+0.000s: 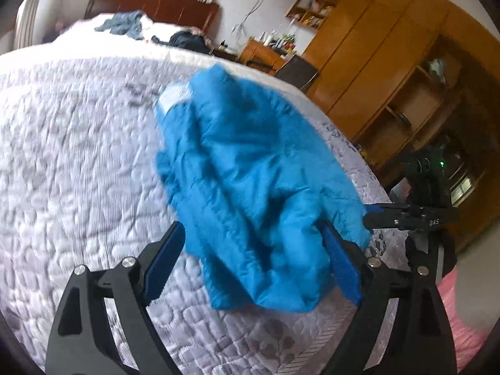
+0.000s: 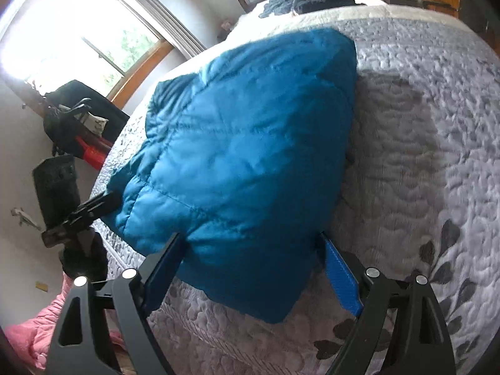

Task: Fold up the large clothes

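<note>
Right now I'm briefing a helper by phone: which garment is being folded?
Find the bed's grey floral quilt. At its near edge lies a bright blue puffer jacket, between both tongs. The other clothes, dull blue-grey and dark, are heaped far off by the headboard.

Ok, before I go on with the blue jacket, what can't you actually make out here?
- Left wrist view: jacket is motion-blurred; its sleeves and collar can't be told apart.
- Left gripper: the cloth covers its fingertips, grip unclear.
- Right gripper: fingertips hidden behind the jacket.
- Dark clothes at the far end of the bed: too small to identify.
</note>
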The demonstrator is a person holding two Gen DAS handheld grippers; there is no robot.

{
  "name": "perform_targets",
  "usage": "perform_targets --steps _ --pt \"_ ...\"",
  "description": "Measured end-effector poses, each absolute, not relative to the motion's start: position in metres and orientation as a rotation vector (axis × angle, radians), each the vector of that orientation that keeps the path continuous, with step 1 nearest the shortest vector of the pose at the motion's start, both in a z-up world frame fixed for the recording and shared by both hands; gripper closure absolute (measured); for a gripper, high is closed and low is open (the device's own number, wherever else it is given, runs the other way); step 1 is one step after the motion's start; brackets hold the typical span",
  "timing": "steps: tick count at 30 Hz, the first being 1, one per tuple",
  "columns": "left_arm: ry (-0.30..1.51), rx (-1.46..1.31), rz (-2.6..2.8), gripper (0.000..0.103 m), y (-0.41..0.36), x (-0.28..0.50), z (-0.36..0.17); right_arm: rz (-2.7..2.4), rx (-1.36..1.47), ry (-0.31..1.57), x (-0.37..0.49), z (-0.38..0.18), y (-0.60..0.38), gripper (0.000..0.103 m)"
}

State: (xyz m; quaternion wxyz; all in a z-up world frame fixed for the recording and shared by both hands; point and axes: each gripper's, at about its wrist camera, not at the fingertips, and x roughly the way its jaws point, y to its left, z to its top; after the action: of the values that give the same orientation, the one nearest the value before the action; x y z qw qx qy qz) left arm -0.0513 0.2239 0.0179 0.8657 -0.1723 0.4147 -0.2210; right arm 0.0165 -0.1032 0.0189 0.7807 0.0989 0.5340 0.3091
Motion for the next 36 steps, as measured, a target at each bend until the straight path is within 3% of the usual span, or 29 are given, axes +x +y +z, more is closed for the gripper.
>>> perform_targets --steps 10,15,17,36 --pt "0.909 -0.404 -0.451 0.015 0.236 -0.058 -0.023 0.672 0.248 1.187 0.017 -0.004 -0.101 0.013" --pt "0.903 -0.394 -0.414 0.013 0.232 -0.067 -0.008 0.639 0.218 1.138 0.007 0.004 -0.101 0.010" --pt "0.897 -0.377 -0.379 0.012 0.228 -0.074 0.002 0.595 0.182 1.117 0.000 0.010 -0.100 0.004" --pt "0.862 -0.162 -0.131 0.006 0.189 -0.135 0.061 0.271 -0.038 0.906 -0.073 0.060 -0.096 0.004"
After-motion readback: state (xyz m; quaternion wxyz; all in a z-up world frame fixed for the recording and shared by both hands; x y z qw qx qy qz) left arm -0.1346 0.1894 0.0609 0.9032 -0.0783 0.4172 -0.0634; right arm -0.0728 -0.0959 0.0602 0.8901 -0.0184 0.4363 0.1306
